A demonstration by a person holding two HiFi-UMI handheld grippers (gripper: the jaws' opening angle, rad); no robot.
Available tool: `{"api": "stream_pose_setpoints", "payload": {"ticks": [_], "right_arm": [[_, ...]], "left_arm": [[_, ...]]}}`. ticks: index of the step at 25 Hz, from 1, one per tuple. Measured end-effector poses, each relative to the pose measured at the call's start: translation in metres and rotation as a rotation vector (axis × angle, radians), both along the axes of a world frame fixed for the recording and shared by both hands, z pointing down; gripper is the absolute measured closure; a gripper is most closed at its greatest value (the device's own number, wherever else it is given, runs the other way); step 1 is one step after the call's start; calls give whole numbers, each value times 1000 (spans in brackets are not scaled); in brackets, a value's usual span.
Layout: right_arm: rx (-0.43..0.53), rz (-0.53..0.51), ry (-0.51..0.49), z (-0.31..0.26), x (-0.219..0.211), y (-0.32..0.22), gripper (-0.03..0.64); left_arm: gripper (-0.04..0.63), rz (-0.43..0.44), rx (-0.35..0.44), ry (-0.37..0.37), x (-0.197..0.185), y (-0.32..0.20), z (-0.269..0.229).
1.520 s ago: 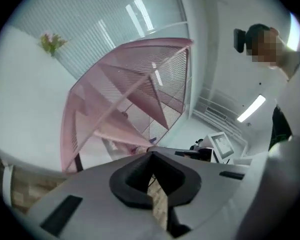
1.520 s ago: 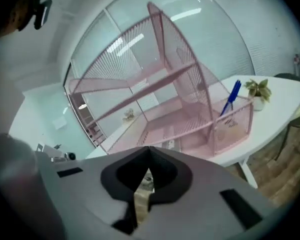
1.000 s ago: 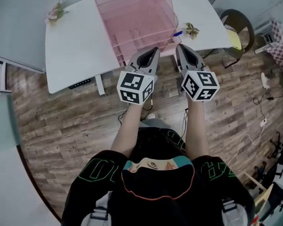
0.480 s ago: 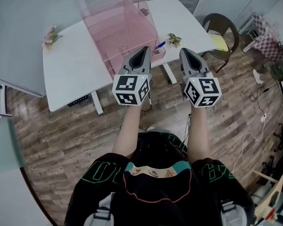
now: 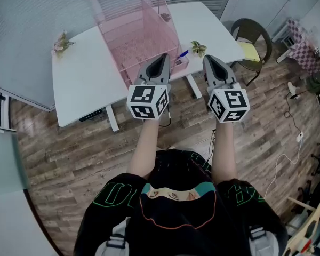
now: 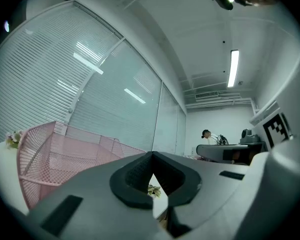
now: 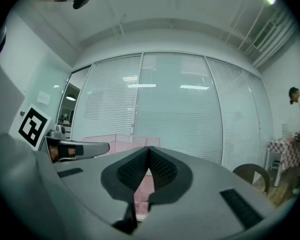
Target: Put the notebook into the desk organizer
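The pink wire-mesh desk organizer [image 5: 138,33] stands on the white desk [image 5: 85,73]. It also shows low on the left in the left gripper view as pink mesh [image 6: 55,151], and the same organizer [image 7: 121,140] rises behind the jaws in the right gripper view. My left gripper [image 5: 162,58] and right gripper [image 5: 208,61] are held side by side in the air before the desk's front edge. Both are shut with nothing between the jaws. No notebook shows in any view.
A blue pen [image 5: 182,53] and a small potted plant [image 5: 198,47] sit by the organizer's right side, and a flower sprig [image 5: 61,41] lies at the desk's far left. A round chair [image 5: 252,36] stands to the right. Wood floor with cables lies below.
The head view has shifted, so the desk and organizer sit a little differently in the frame. Both grippers stay shut and side by side before the desk edge.
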State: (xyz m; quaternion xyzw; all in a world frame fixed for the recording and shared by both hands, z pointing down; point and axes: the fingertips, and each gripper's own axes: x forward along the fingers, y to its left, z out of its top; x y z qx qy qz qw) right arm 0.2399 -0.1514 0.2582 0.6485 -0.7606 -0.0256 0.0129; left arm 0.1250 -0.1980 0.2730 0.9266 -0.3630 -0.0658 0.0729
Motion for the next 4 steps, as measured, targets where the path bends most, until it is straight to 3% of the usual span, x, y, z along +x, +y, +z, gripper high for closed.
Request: {"api": "stream_pose_setpoints", "payload": {"ticks": [4], "right_arm": [[9,-3,5,-2,1,-2,614]], "left_arm": [[600,7,2,-3,2,-1,1]]}}
